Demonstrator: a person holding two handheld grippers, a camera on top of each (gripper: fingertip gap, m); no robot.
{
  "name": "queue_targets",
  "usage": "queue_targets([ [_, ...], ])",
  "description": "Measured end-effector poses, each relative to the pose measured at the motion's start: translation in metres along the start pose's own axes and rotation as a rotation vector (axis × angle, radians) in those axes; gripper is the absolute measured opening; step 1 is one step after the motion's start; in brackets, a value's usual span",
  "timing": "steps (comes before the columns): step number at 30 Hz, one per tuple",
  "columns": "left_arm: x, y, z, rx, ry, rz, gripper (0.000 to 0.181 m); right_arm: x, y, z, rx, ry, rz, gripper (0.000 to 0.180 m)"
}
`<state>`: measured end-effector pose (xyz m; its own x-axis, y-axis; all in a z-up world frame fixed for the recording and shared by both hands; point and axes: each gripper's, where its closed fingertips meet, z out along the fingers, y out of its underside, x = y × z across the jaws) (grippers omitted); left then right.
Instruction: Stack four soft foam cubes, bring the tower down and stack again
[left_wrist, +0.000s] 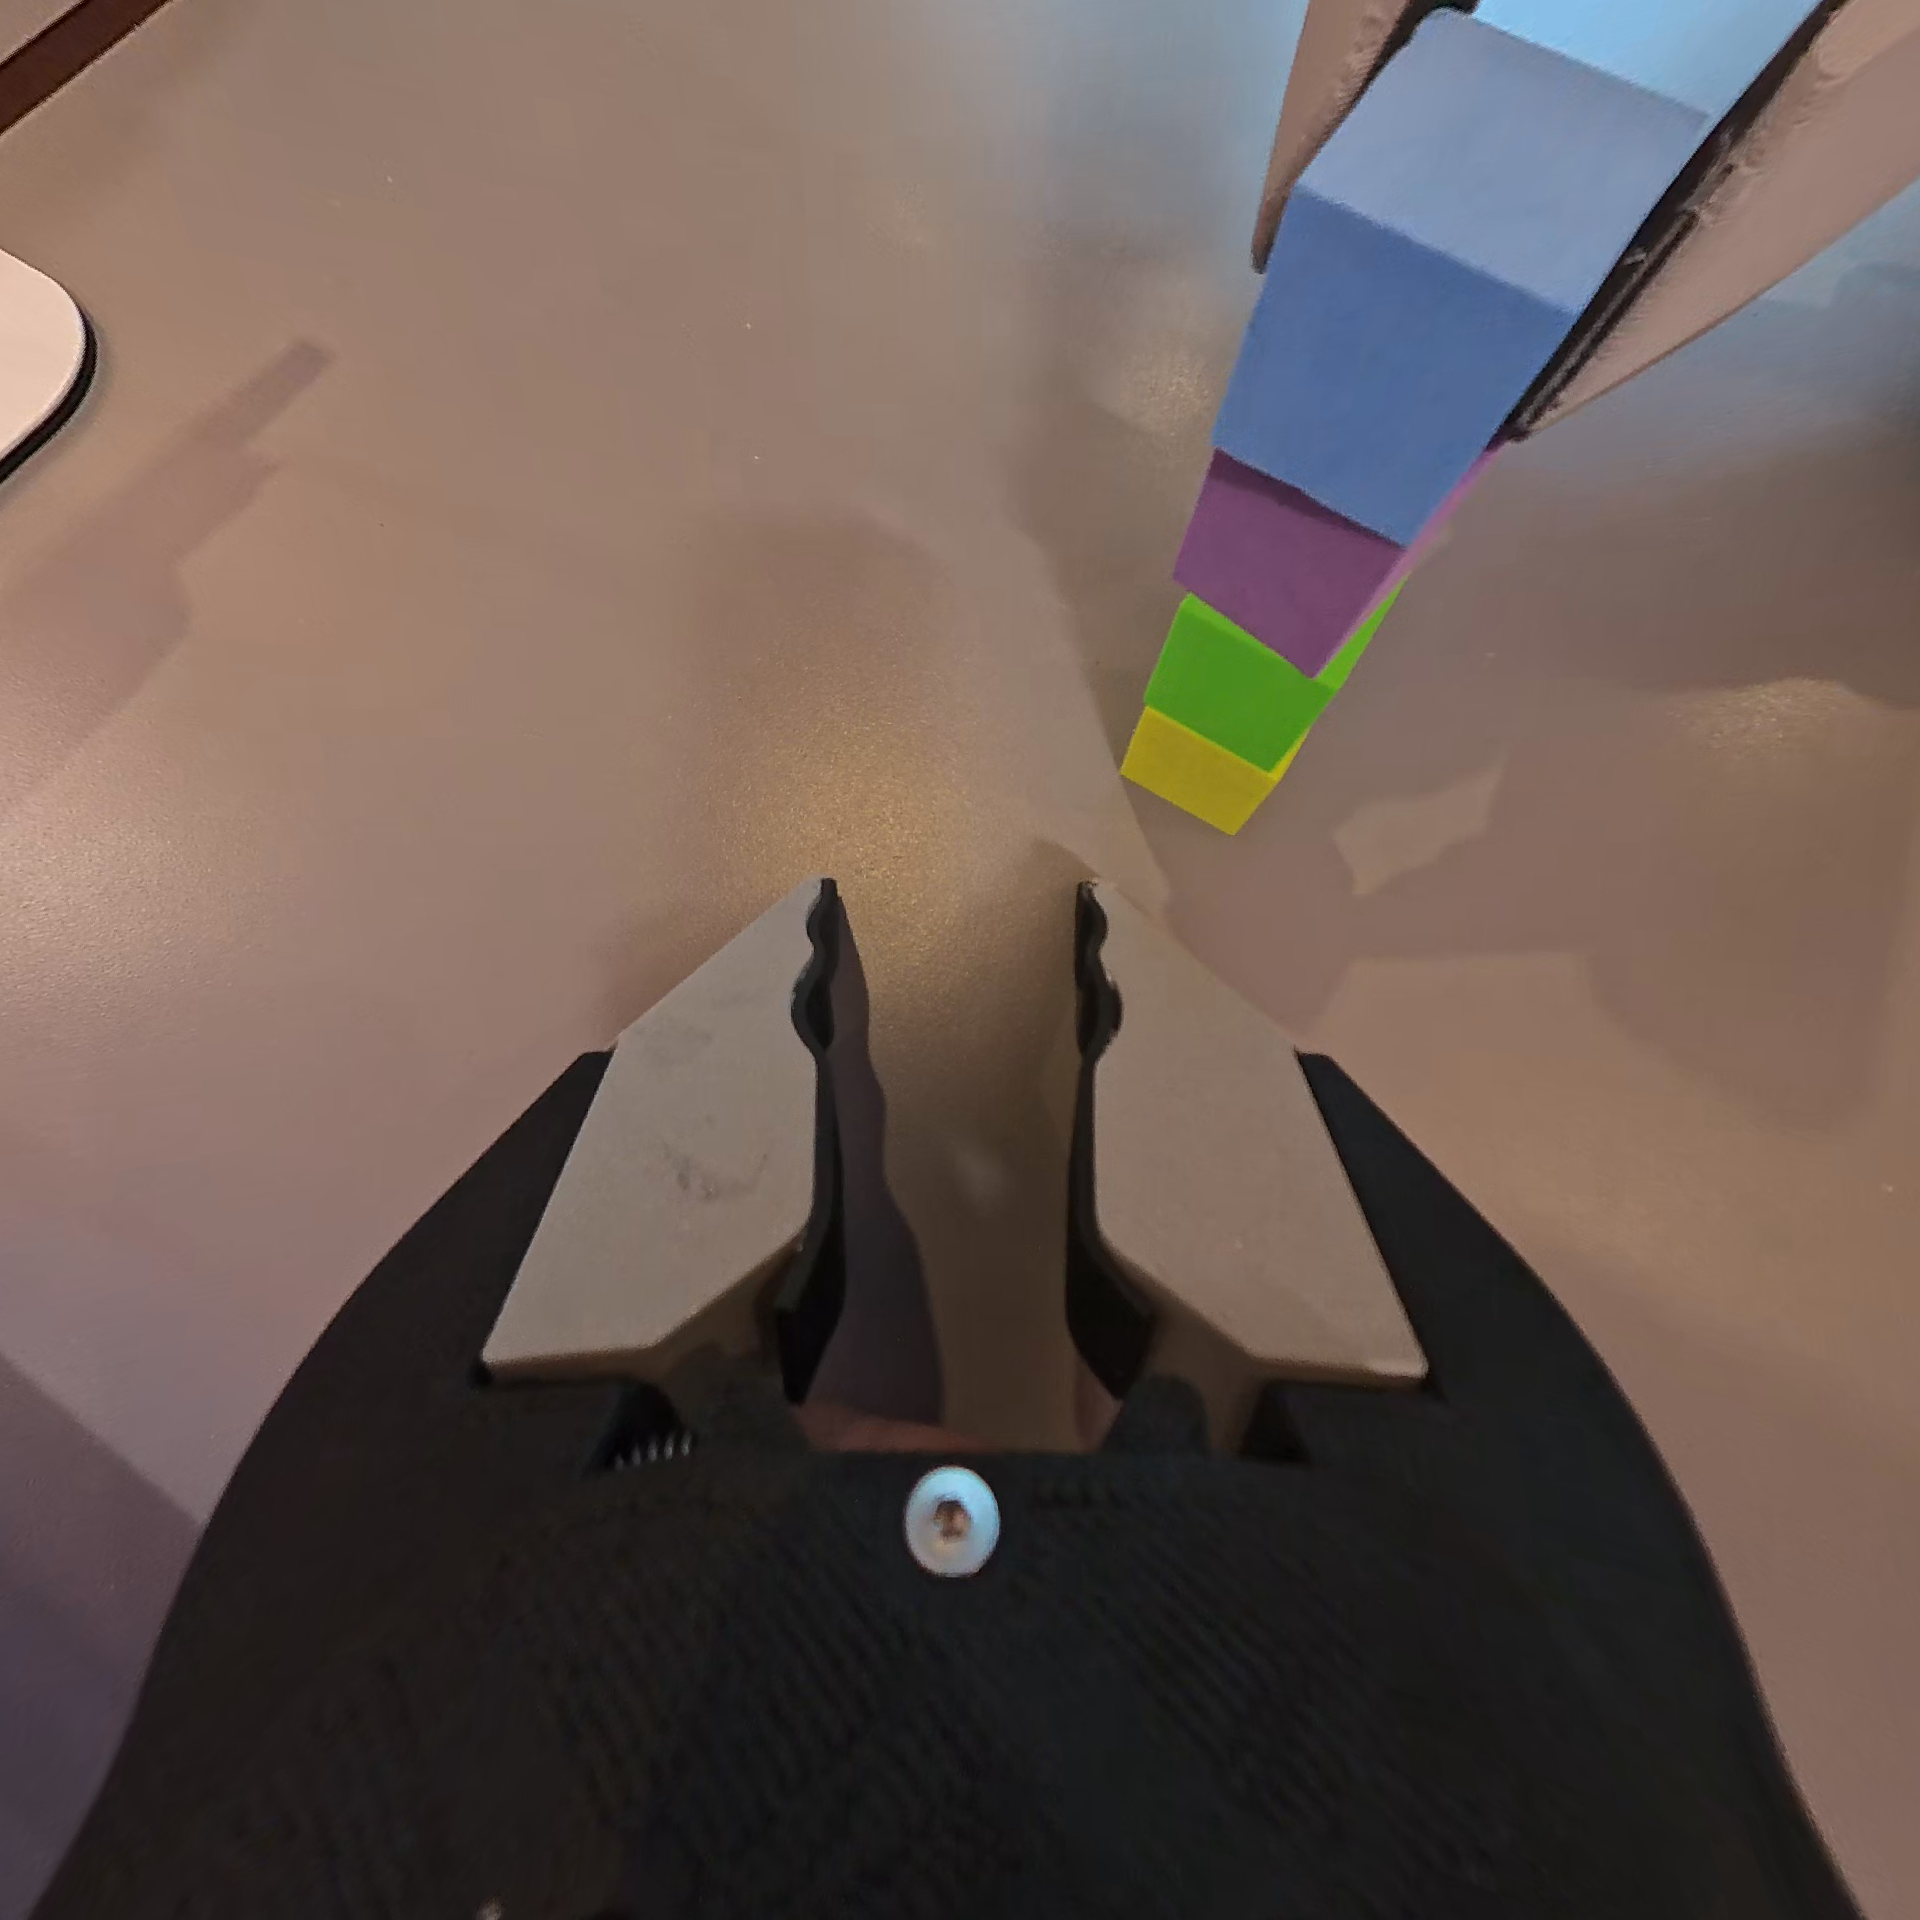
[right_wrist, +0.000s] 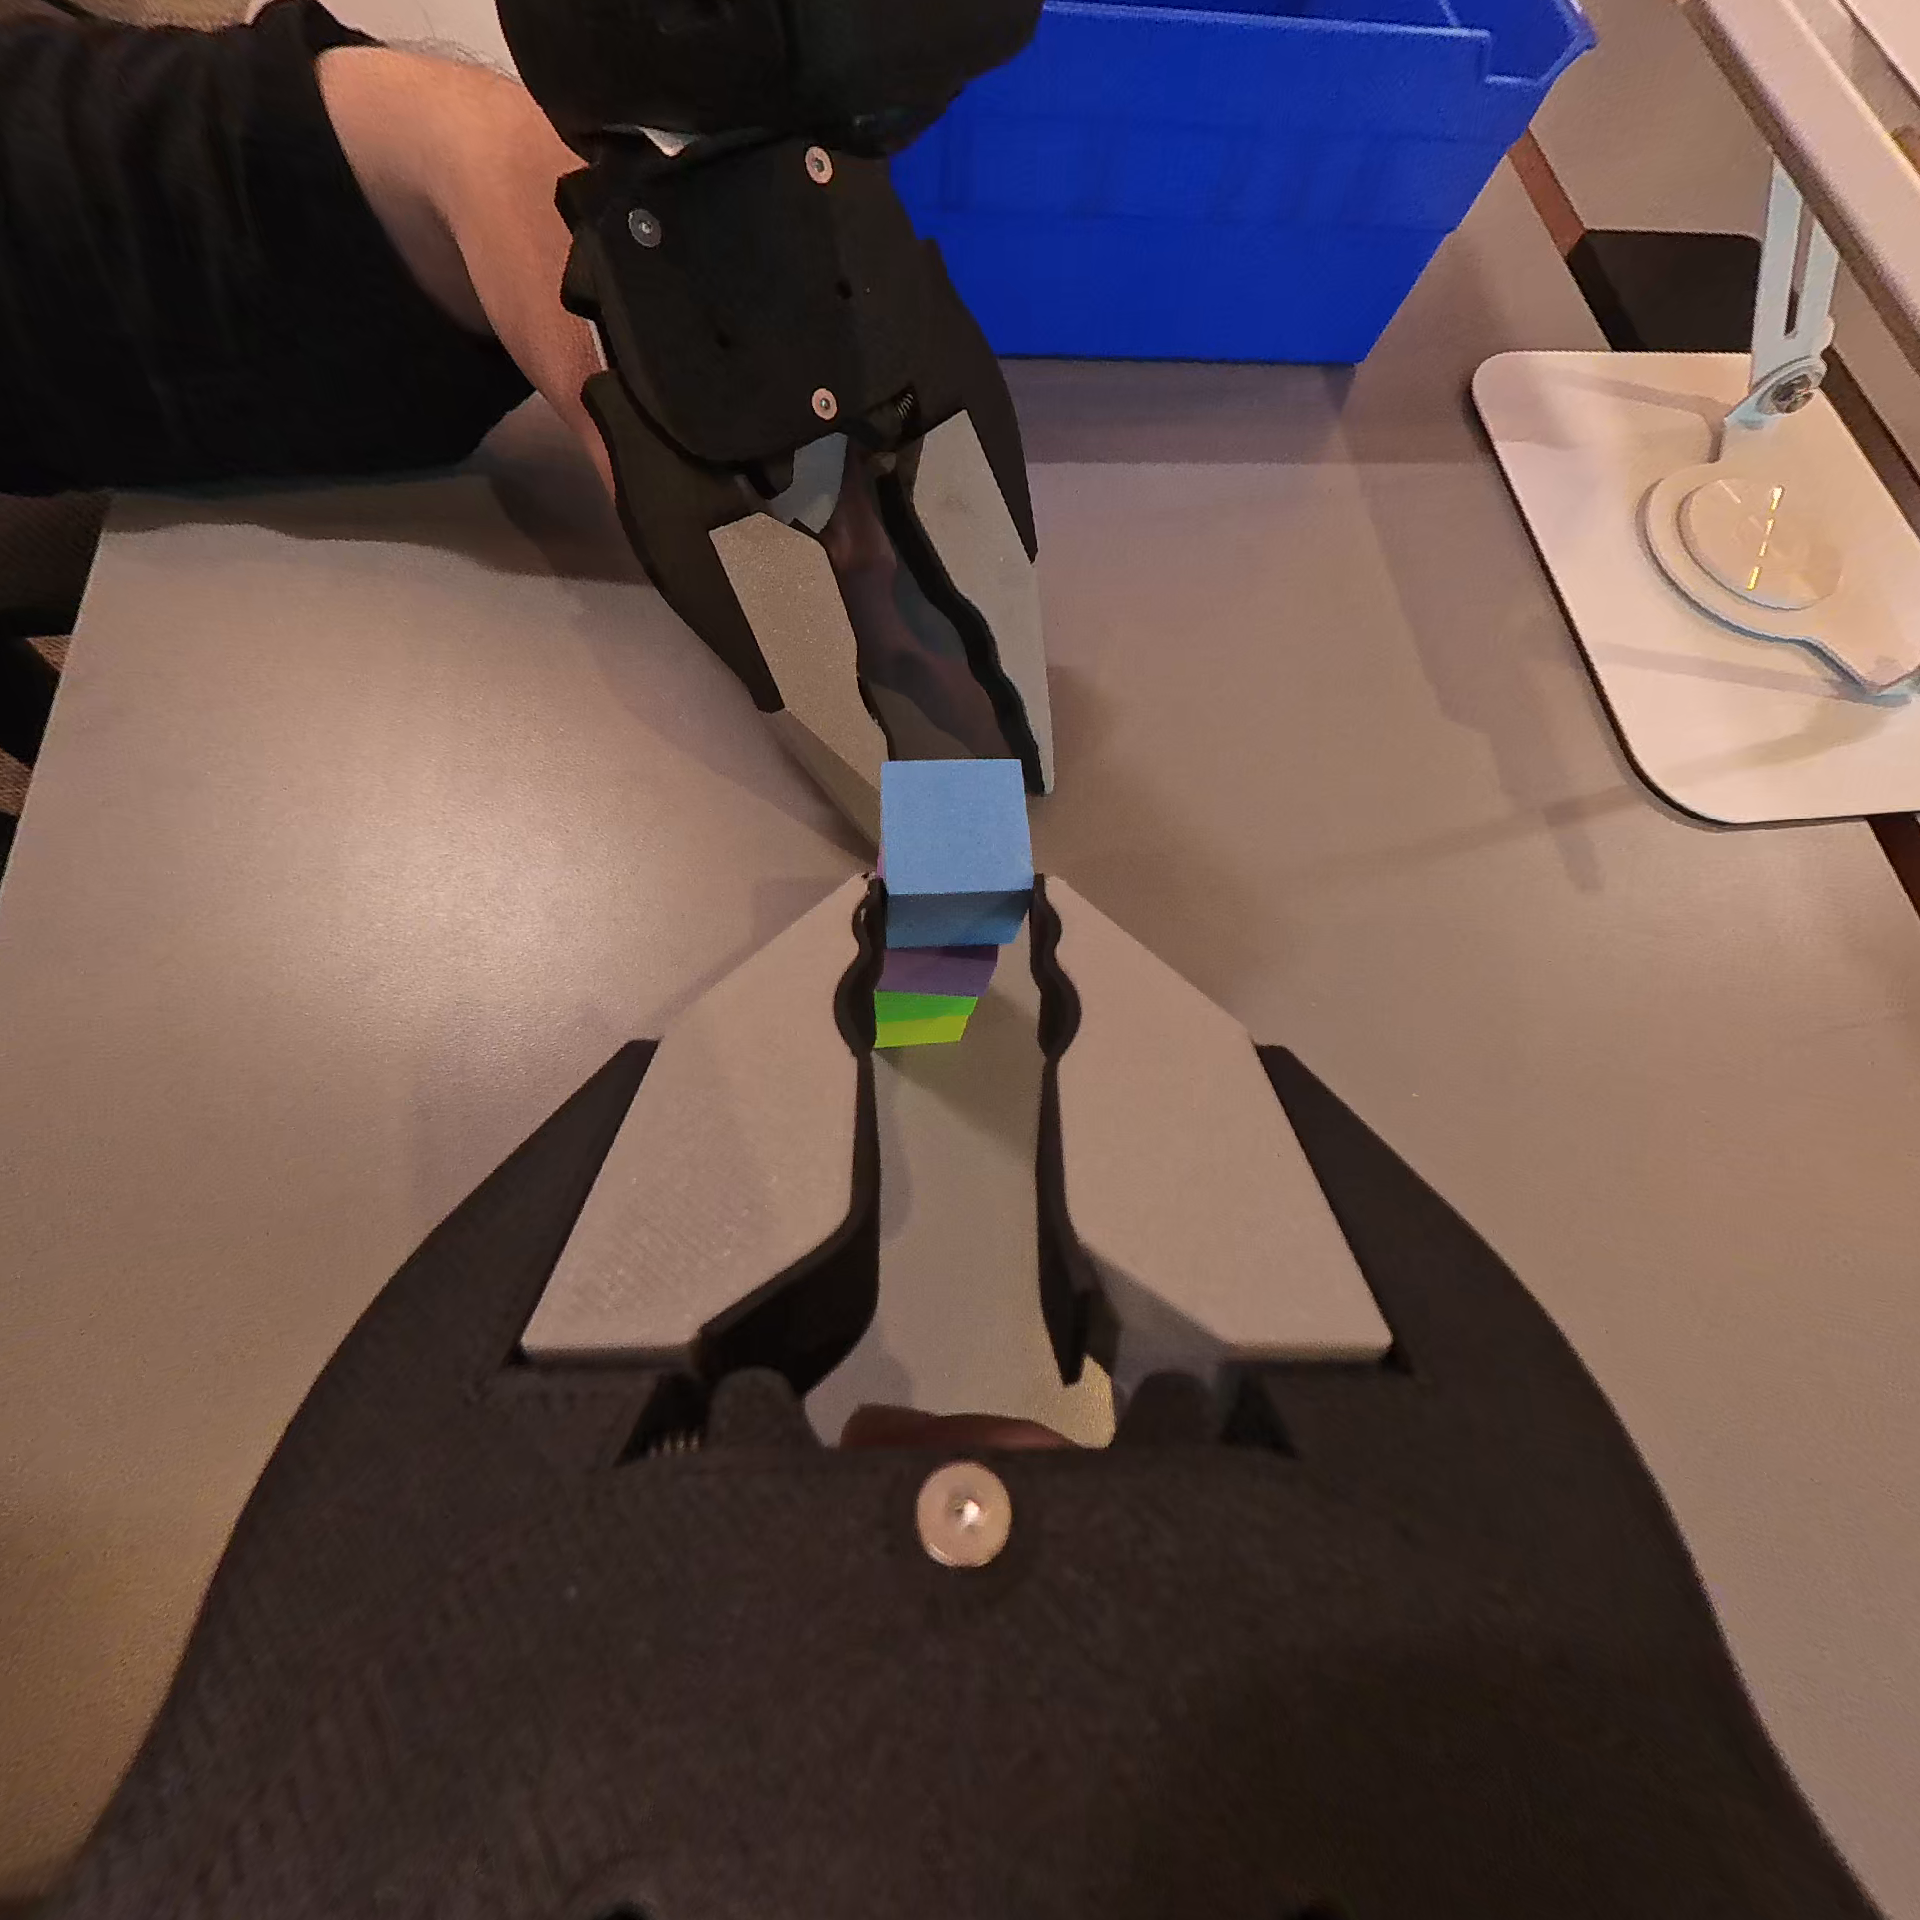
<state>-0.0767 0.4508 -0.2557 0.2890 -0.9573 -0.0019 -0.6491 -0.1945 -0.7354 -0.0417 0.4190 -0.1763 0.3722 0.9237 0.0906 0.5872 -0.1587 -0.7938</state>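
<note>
The tower (left_wrist: 1340, 520) is the thing to look at. It stands on the grey table (right_wrist: 416, 831) and has four foam cubes. The yellow cube (left_wrist: 1195, 774) is at the bottom, touching the table. The green cube (left_wrist: 1236, 681) sits on it, then the purple cube (left_wrist: 1278, 566), and the blue cube (right_wrist: 951, 831) is on top. The cubes do not line up. Each one is turned a bit from the one below.

The right gripper (right_wrist: 951, 914) reaches the tower from above. Its two tips sit on each side of the blue cube and press its sides, so it is gripping that cube. I think it is holding on so the cube lands flat and does not tip the soft tower. If it lets go too fast or bumps sideways, the tower could fall.

The left gripper (left_wrist: 956, 894) is just beside the tower, near the yellow cube at the bottom. Its jaws are apart and there is nothing between them. It does not touch any cube. It looks like it is waiting out of the way, maybe ready to help.

Behind the tower, well apart from it, is a blue bin (right_wrist: 1195, 208). I cannot see what is inside. A white stand base (right_wrist: 1621, 665) rests on the table off to the side of the tower.
</note>
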Motion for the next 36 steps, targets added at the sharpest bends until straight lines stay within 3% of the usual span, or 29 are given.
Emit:
queue_targets([
  [4,0.0,0.0,0.0,0.0,0.0,0.0,0.044,0.001,0.0,0.0,0.0,0.008,0.0,0.038],
  [9,0.0,0.0,0.0,0.0,0.0,0.0,0.044,0.006,-0.006,-0.01,0.066,0.009,0.029,0.04],
  [16,0.0,0.0,0.0,0.0,0.0,0.0,0.044,0.015,0.028,-0.017,0.03,-0.05,0.106,0.007],
  [23,0.0,0.0,0.0,0.0,-0.001,0.002,0.044,-0.004,0.034,-0.013,0.036,-0.214,0.167,0.021],
  [31,0.0,0.0,0.0,0.0,0.001,0.004,0.043,-0.001,0.052,0.001,-0.051,-0.201,0.185,0.023],
  [36,0.0,0.0,0.0,0.0,0.001,0.004,0.043,0.049,0.073,-0.001,-0.116,0.061,0.273,0.021],
])
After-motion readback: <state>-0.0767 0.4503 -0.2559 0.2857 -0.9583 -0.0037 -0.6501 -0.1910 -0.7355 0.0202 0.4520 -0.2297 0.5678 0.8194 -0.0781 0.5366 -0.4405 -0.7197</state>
